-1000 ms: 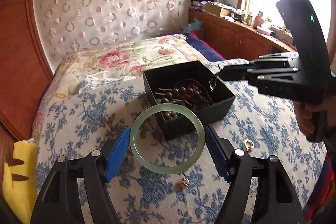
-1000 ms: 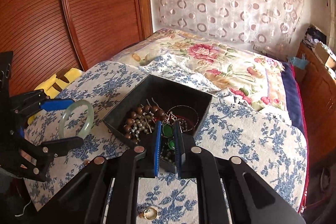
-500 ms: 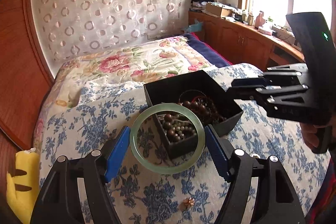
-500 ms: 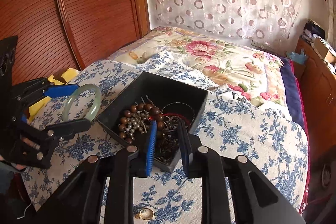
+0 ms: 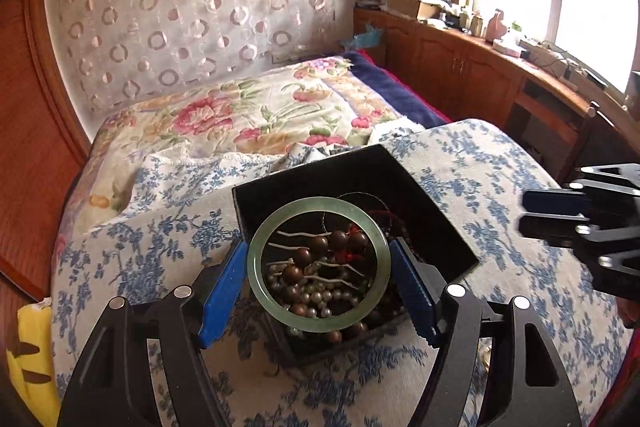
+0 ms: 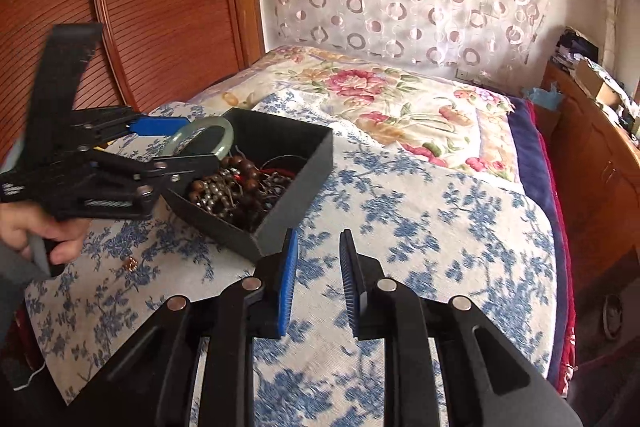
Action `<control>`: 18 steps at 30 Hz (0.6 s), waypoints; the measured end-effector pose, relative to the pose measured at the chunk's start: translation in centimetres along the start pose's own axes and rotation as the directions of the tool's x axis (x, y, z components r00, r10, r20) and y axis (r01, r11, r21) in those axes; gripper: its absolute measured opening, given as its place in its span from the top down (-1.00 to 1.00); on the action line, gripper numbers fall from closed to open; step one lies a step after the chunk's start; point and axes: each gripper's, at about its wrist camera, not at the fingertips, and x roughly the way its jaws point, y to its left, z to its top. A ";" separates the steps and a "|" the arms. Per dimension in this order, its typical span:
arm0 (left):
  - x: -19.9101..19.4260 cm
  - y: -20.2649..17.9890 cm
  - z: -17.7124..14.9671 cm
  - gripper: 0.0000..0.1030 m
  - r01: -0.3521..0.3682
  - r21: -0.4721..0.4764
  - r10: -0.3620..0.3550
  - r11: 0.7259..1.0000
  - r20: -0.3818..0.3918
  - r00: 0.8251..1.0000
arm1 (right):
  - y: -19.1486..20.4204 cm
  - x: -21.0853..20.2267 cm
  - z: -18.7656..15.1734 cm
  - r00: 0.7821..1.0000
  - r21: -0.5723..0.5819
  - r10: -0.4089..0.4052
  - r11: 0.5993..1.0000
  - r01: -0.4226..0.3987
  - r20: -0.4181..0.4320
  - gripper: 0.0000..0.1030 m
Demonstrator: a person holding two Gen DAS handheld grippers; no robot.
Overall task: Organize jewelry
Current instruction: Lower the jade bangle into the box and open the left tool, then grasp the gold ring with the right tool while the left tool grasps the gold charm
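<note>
My left gripper (image 5: pixel 319 281) is shut on a pale green jade bangle (image 5: pixel 260 267) and holds it over the near part of the black jewelry box (image 5: pixel 436 227). The box holds brown bead strings, small pearls and red cord. In the right wrist view the box (image 6: pixel 296 195) sits left of centre with the bangle (image 6: pixel 224 133) held over its far left corner by the left gripper (image 6: pixel 176 143). My right gripper (image 6: pixel 318 283) is open and empty, to the right of the box above the blue-flowered cloth (image 6: pixel 440 227).
A small gold-coloured piece (image 6: pixel 131 263) lies on the cloth near the left hand. A yellow soft toy (image 5: pixel 28 355) lies at the bed's left edge. A wooden cabinet (image 5: pixel 480 75) with clutter runs along the right under the window. A floral quilt (image 5: pixel 260 107) covers the far bed.
My left gripper carried the bangle forward from beside the box to over it. My right gripper let go of a green pendant into the box, opened, and drew back to the right.
</note>
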 end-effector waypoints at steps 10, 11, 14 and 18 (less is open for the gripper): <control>1.1 -0.5 0.4 -0.34 -0.027 0.007 0.027 1.000 -0.016 1.000 | 0.0 -0.2 -1.4 1.000 0.004 0.013 1.000 -0.013 -0.002 0.54; 1.1 -0.5 0.4 -0.34 -0.030 0.008 0.031 1.000 -0.019 0.999 | 0.1 -0.2 -1.6 1.000 0.004 0.014 1.000 -0.014 -0.002 0.54; 0.6 -0.3 0.3 -0.37 -0.030 0.003 0.030 1.000 -0.004 1.000 | 0.4 -0.2 -1.7 1.000 0.003 0.020 1.000 -0.020 -0.004 0.54; -0.6 0.1 0.1 -0.50 -0.029 -0.005 0.029 1.000 0.019 0.999 | 1.2 -0.4 -2.3 1.000 -0.001 0.030 1.000 -0.030 -0.007 0.50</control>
